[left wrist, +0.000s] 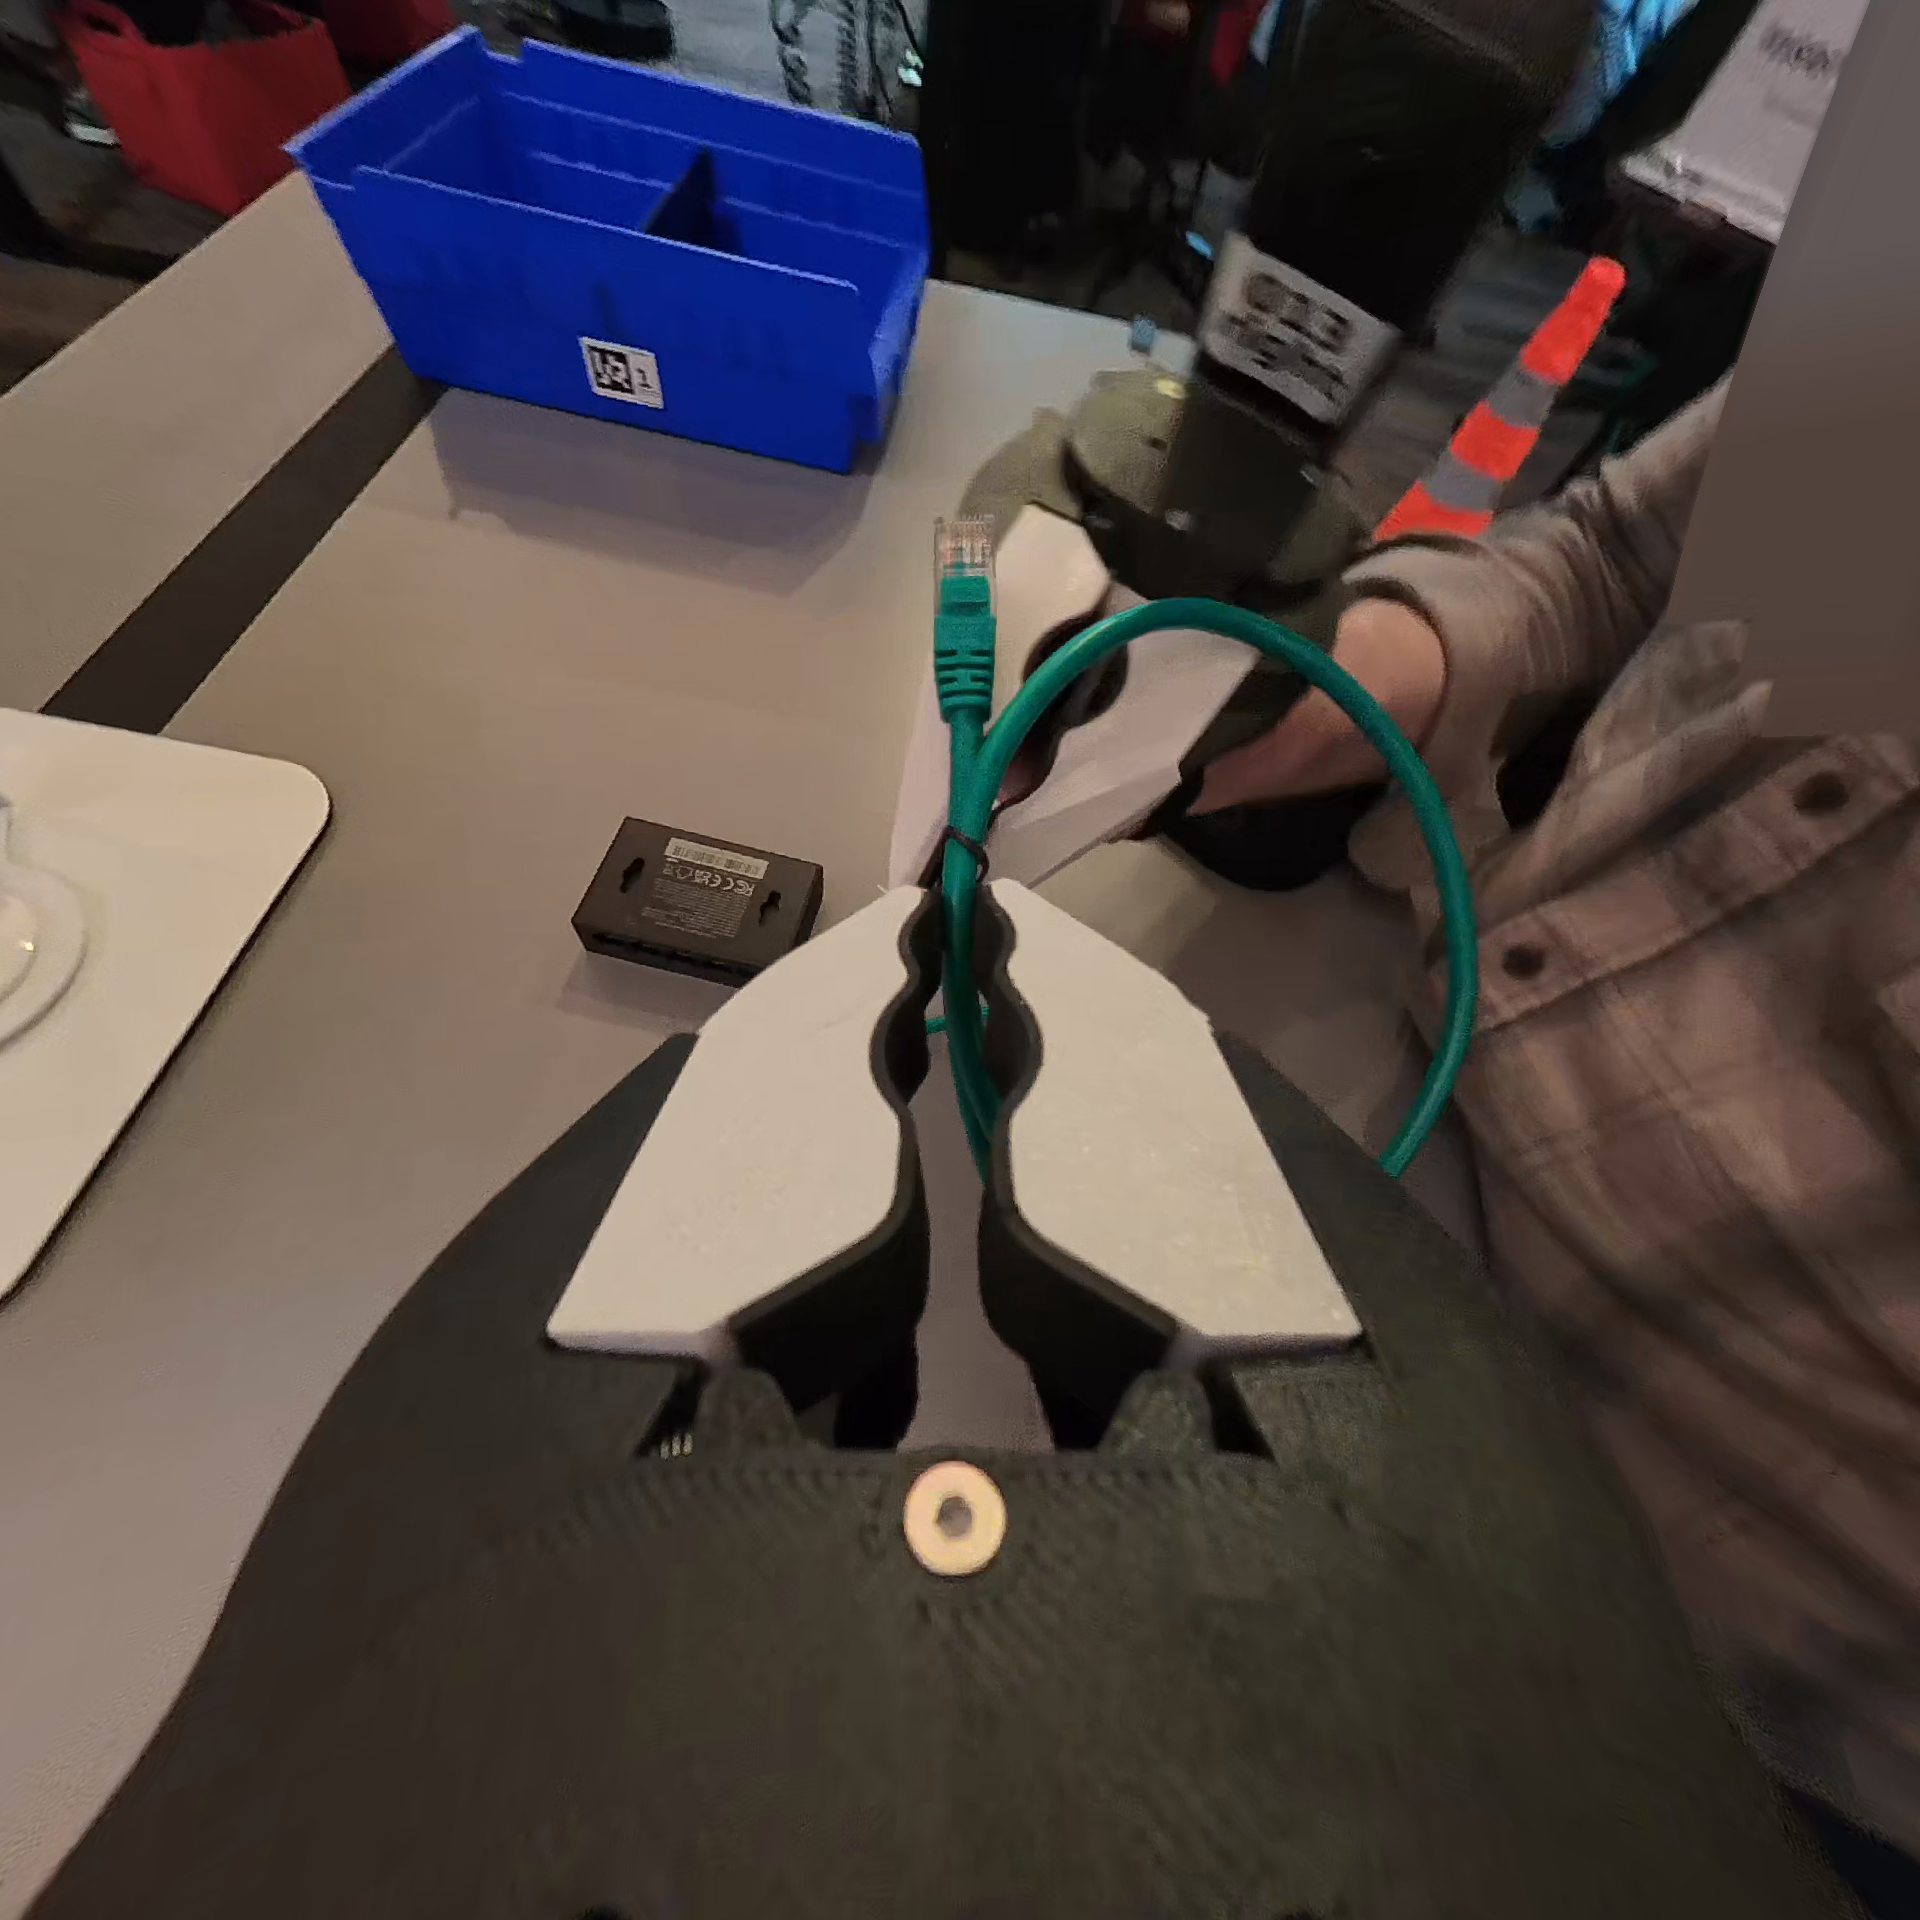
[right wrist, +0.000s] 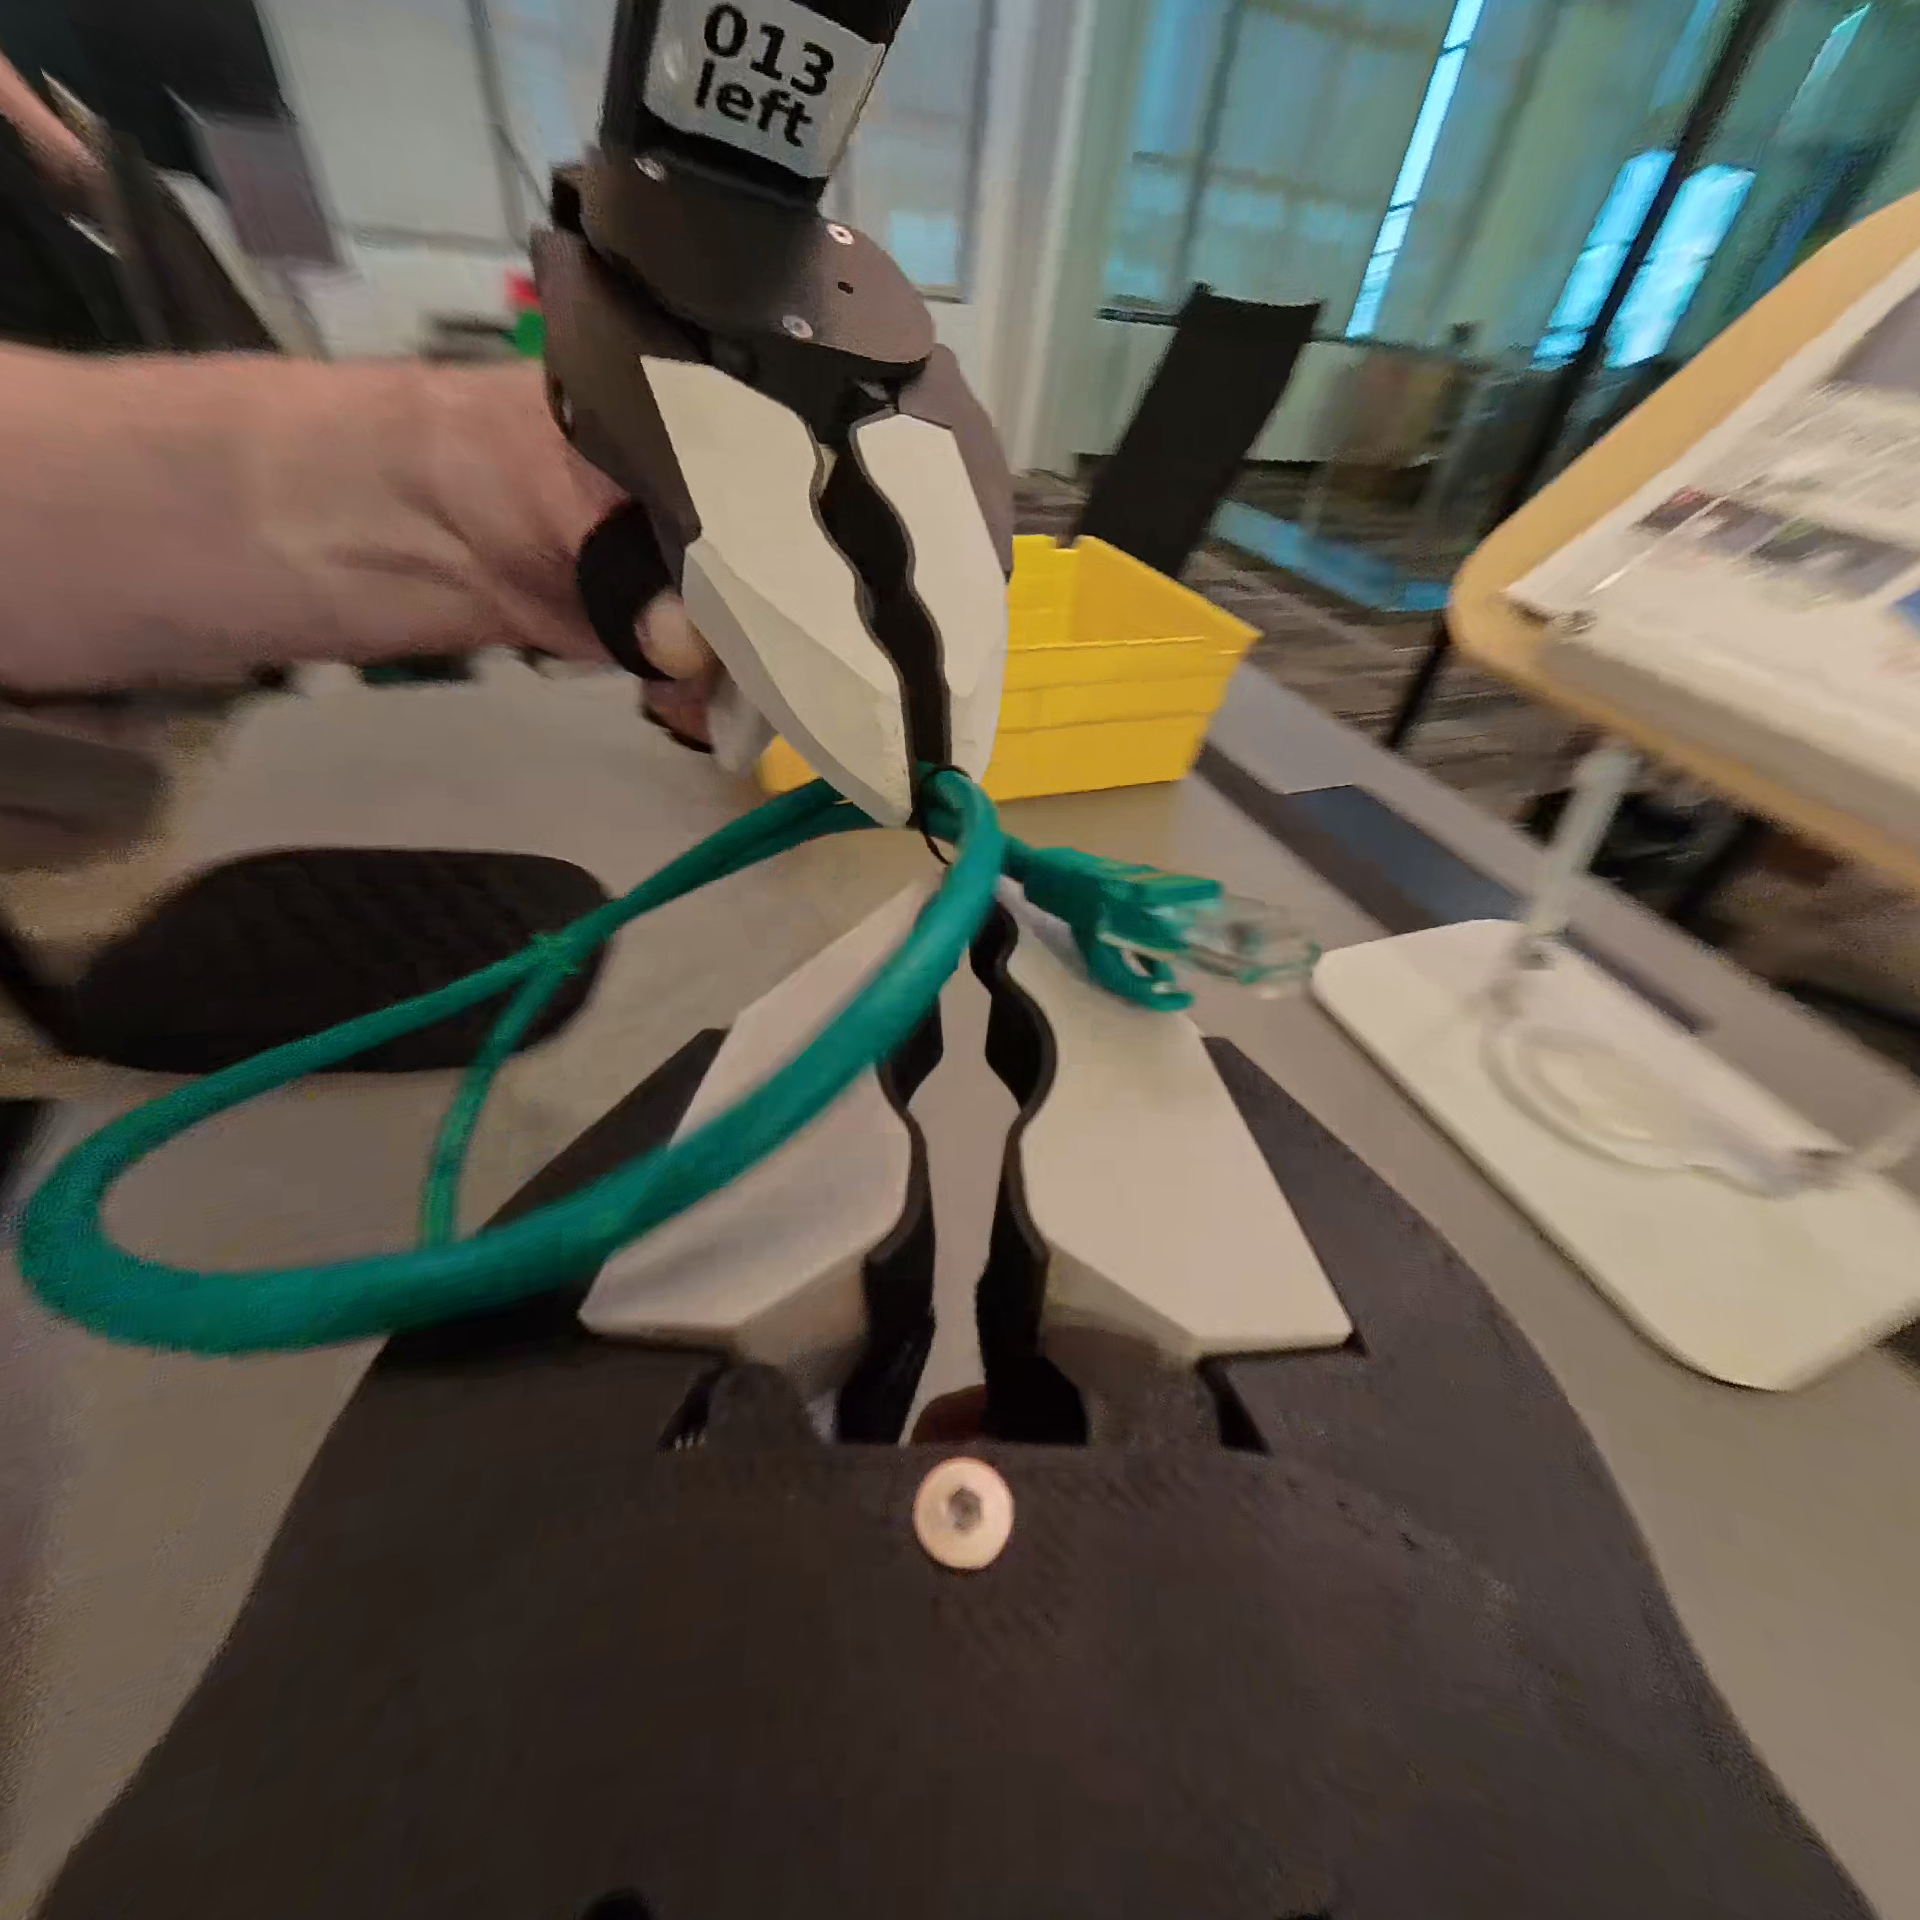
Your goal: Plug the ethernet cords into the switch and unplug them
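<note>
A green ethernet cord (left wrist: 1439,831), coiled and bound with a black tie (left wrist: 966,844), hangs in the air between both grippers. My left gripper (left wrist: 961,904) is shut on the cord just below the tie, and one plug (left wrist: 964,613) points up past it. In the right wrist view the left gripper (right wrist: 925,800) pinches the cord (right wrist: 623,1226) from above. My right gripper (right wrist: 966,920) is nearly closed right under that spot, with the loop draped over its left finger and the plugs (right wrist: 1153,914) sticking out to the right. The black switch (left wrist: 696,899) lies upside down on the table, untouched.
A blue bin (left wrist: 623,260) stands at the table's far side and a yellow bin (right wrist: 1101,665) at the other. A white stand base (right wrist: 1558,1143) holds up a tilted board. A person's hand and plaid sleeve (left wrist: 1662,935) are on the right. An orange cone (left wrist: 1507,416) stands beyond. Both grippers' tips are close together, under 4 cm apart. Both grippers' tips are roughly 20 centimeters from the black switch (left wrist: 696,899).
</note>
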Tool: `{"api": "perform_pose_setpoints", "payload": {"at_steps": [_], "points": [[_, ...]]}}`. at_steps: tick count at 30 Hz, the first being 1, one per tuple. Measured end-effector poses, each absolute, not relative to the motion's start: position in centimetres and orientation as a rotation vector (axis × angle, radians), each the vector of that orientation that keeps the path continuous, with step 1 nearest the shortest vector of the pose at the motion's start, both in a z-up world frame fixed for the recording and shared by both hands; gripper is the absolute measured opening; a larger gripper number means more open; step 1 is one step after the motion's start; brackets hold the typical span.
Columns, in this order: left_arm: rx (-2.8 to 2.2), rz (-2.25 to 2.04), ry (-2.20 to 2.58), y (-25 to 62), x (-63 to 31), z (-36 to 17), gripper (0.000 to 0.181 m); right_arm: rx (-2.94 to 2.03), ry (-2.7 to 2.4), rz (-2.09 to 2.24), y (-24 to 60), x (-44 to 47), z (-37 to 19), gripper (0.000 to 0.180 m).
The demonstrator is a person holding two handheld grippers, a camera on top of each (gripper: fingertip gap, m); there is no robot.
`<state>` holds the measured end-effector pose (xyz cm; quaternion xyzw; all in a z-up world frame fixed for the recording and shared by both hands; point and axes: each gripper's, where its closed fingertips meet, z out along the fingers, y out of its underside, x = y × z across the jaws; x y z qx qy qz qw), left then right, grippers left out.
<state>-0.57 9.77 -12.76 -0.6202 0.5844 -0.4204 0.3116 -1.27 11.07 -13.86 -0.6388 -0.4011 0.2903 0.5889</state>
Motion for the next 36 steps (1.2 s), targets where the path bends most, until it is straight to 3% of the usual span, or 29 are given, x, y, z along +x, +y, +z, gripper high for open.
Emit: {"api": "perform_pose_setpoints", "payload": {"at_steps": [11,17,21,23,26,31,36], "points": [[-1.717,-1.433,1.011,10.8,0.4,-12.1,0.005,-1.221,-1.128,-0.334,13.1,0.8,-12.7,0.000],[-1.693,-1.551,0.824,10.8,0.7,-12.0,0.005,-1.107,-1.196,-0.473,13.1,0.9,-12.7,0.000],[-1.690,-1.519,0.849,10.9,0.6,-12.1,0.005,-1.204,-1.211,-0.223,12.8,0.3,-13.5,0.007],[-1.695,-1.482,0.884,11.0,0.5,-12.1,0.005,-1.245,-1.246,-0.033,11.9,-0.4,-14.0,0.024],[-1.705,-1.452,0.931,11.1,0.4,-12.1,0.005,-1.342,-1.212,0.210,11.7,-0.2,-14.3,0.035],[-1.707,-1.445,1.030,10.8,0.2,-11.9,0.005,-1.443,-1.128,0.864,10.0,-0.4,-14.2,0.028],[-1.638,-1.454,1.238,9.1,0.3,-11.1,0.005,-1.406,-1.004,1.496,9.8,0.8,-12.4,0.037]]}}
